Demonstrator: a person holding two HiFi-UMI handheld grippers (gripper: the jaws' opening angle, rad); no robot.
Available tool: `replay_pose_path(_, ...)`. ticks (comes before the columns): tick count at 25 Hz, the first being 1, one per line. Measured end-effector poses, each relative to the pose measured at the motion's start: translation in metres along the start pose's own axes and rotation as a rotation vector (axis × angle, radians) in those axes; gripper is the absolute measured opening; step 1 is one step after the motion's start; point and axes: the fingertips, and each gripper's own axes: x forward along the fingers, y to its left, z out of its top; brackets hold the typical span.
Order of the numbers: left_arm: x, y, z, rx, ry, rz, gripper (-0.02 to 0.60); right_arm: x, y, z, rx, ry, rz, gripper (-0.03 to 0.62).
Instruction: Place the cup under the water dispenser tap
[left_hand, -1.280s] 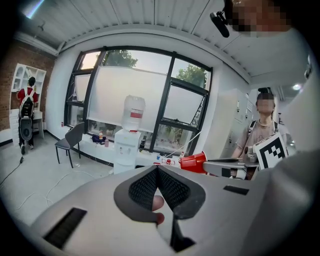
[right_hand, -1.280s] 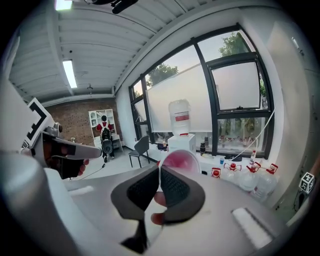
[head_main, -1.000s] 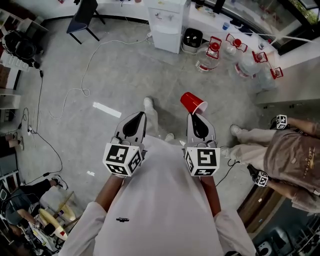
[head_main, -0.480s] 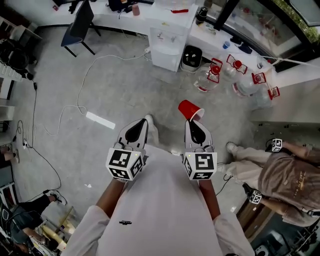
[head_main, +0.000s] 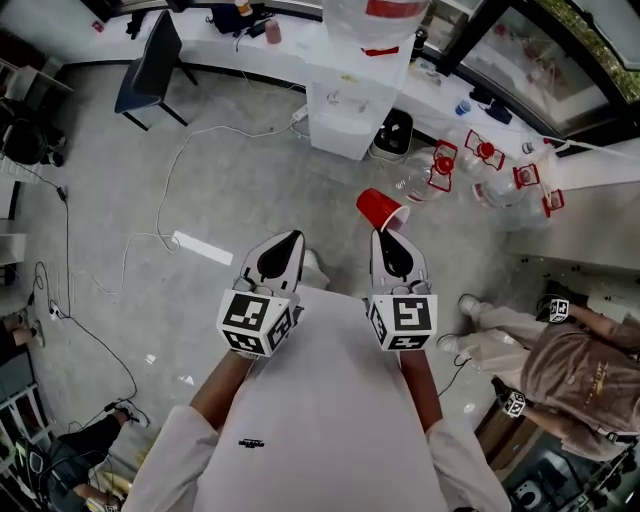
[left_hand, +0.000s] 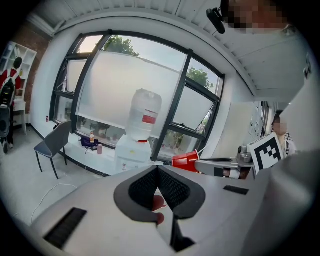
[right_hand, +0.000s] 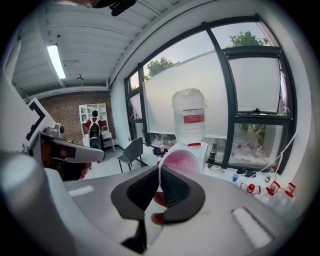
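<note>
Right gripper (head_main: 388, 232) is pinched narrow on the rim wall of the red cup (head_main: 382, 208). The cup sticks out front on its side, mouth toward the gripper; I judge the rim grip leaves the base free for setting down. Left gripper (head_main: 288, 238) is closed on nothing, level alongside. The bare floor (head_main: 250, 170) ahead is open. The chair (head_main: 150, 60) is far left; the water jugs (head_main: 440, 165) and black bin (head_main: 392, 135) crowd the right. The water dispenser (head_main: 345, 110) is well ahead, so the cup is not under the tap yet.
</note>
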Motion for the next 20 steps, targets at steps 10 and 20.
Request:
replay_pose_path(10,0.041,0.032,0.013,-0.016,0.043,-0.04,0.006,0.056,0.007,0.019,-0.048,0.023,-0.003,0.021)
replay_pose_path(20,0.085,0.036,0.015,0.007,0.093,-0.026,0.006,0.085,-0.056,0.004,0.001,0.058,-0.038,0.021)
